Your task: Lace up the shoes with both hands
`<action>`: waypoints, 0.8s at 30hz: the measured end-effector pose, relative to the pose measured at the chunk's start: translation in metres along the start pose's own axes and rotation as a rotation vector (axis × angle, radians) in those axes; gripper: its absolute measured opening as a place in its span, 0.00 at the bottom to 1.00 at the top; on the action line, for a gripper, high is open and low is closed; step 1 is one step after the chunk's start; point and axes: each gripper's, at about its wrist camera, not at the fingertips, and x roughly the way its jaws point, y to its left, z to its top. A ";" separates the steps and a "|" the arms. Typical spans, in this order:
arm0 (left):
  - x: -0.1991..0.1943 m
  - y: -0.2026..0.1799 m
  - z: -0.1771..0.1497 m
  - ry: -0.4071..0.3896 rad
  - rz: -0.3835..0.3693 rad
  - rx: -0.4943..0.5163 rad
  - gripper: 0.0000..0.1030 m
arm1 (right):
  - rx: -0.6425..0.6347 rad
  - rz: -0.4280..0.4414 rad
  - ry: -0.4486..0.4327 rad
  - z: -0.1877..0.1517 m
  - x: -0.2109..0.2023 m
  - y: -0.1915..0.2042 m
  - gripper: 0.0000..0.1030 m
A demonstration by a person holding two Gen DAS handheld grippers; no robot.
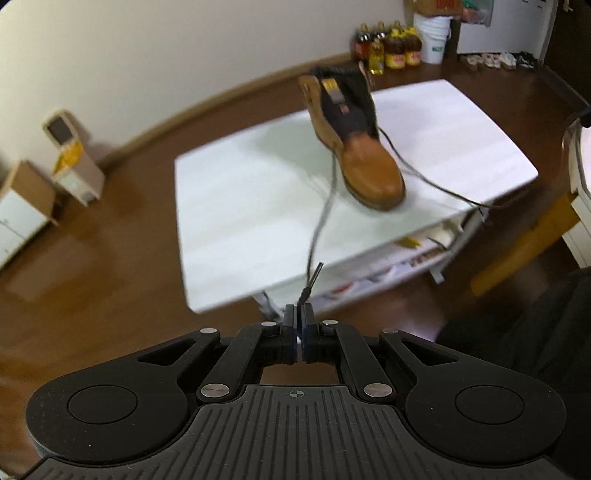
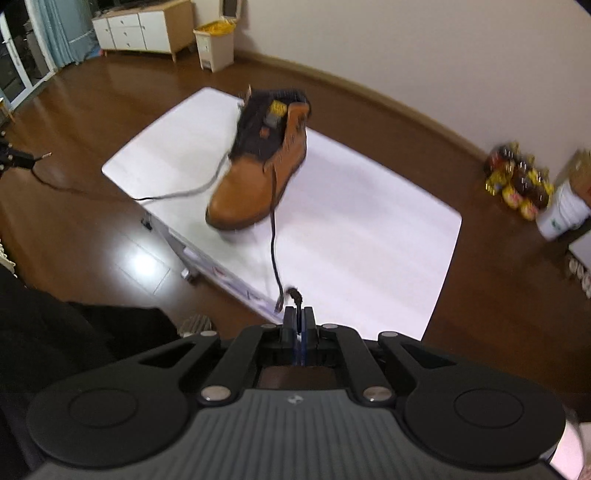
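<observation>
A tan boot [image 1: 369, 162] with a black tongue stands on the white table [image 1: 236, 206], toe toward me. A dark lace [image 1: 319, 229] runs taut from its eyelets to my left gripper [image 1: 298, 312], which is shut on the lace near its tip. The lace's other half [image 1: 432, 181] trails off to the right, over the table edge. In the right wrist view the boot [image 2: 255, 188] sits mid-table [image 2: 369, 236]; a lace strand [image 2: 273, 251] leads down to my right gripper [image 2: 300, 314], shut on it just behind the tip. At far left, the left gripper [image 2: 40, 157] holds the other strand.
Brown wooden floor surrounds the low table. Oil bottles [image 1: 391, 48] and a white bucket [image 1: 432, 37] stand by the far wall. A small bin [image 2: 214, 46] and a white cabinet [image 2: 140, 31] sit at the back. A person's dark clothing [image 2: 55, 332] is close by.
</observation>
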 end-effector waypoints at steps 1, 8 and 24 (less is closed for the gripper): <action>0.002 -0.001 0.000 0.000 -0.003 0.000 0.02 | 0.002 0.000 0.007 -0.003 0.003 -0.001 0.02; 0.018 0.014 0.025 -0.041 0.017 0.023 0.02 | -0.011 -0.008 0.034 0.008 0.025 -0.012 0.02; 0.217 0.107 0.115 -0.079 0.012 0.040 0.02 | -0.279 -0.005 0.070 0.171 0.171 0.038 0.02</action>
